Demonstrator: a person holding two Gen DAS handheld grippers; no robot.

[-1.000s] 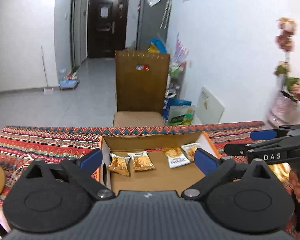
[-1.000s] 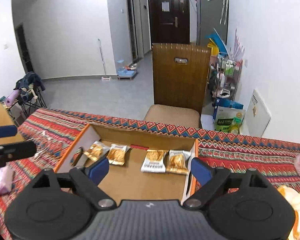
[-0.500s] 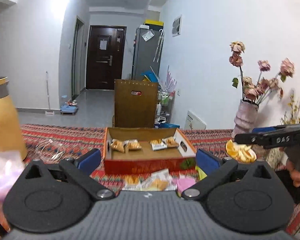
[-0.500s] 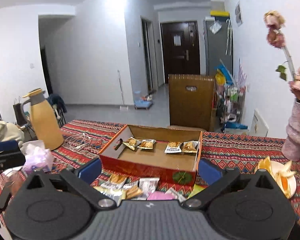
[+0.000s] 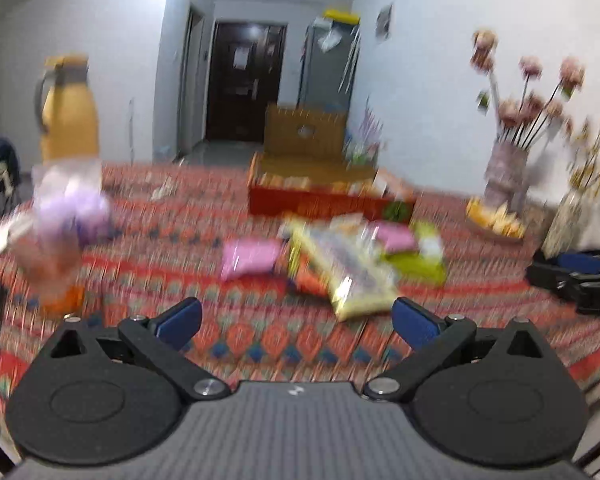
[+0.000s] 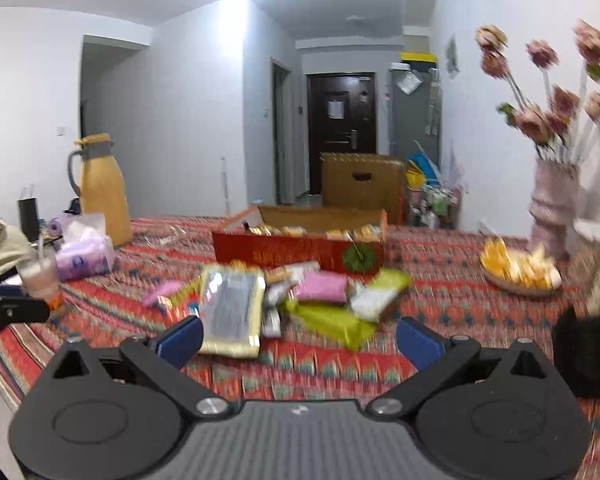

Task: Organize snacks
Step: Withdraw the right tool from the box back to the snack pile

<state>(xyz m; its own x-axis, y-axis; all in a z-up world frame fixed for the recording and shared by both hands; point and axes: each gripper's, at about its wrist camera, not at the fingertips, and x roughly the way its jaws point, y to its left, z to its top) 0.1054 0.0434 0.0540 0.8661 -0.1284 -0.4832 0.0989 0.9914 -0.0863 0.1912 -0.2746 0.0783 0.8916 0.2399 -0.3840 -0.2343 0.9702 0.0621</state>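
Note:
A red cardboard box with several small snack packets inside stands mid-table; it shows blurred as the box in the left wrist view. In front of it lies a loose heap of snacks: a silver-and-gold pack, a pink pack, a green pack. A second pink pack lies left of the heap. My right gripper stands open just short of the heap, nothing between its fingers. My left gripper is open too, over bare cloth near the table's front.
A patterned red tablecloth covers the table. A yellow jug, a tissue pack and a cup stand at the left. A plate of fruit slices and a flower vase stand at the right.
Both grippers have pulled back from over the box towards the table's near side and sunk lower. The snack heap in front of the box has come into view.

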